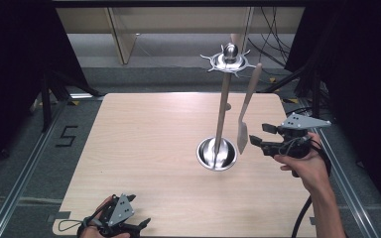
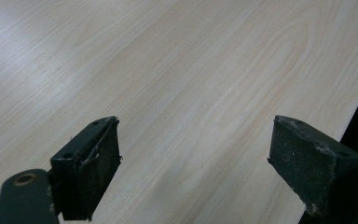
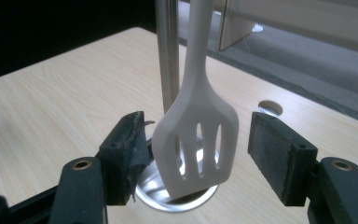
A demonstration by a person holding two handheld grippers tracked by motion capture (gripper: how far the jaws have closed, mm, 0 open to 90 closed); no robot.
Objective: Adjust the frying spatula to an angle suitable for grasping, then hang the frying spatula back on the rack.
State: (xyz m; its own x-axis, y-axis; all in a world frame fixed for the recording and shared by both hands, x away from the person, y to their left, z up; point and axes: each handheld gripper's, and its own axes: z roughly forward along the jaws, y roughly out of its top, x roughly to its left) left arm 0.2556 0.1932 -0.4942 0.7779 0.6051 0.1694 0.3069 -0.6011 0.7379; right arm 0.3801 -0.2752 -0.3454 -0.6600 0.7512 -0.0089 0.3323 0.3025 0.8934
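A metal utensil stand (image 1: 222,111) rises from a round shiny base (image 1: 217,153) right of the table's middle, with a crown of hooks (image 1: 228,60) on top. A white slotted spatula (image 1: 243,131) hangs from one hook, blade down beside the pole. My right gripper (image 1: 260,135) is open with the spatula blade (image 3: 200,126) between its jaws, close against the left pad (image 3: 130,154) and apart from the other. Behind the blade stand the pole (image 3: 168,51) and the base (image 3: 168,198). My left gripper (image 1: 139,224) lies open and holds nothing over the bare wood (image 2: 196,158) near the front left corner.
The light wooden table (image 1: 149,144) has a small round hole (image 3: 269,108) near its far right side. Metal rails (image 1: 25,163) and dark curtains flank the table. A black cable (image 1: 302,213) trails from the right gripper past the person's forearm.
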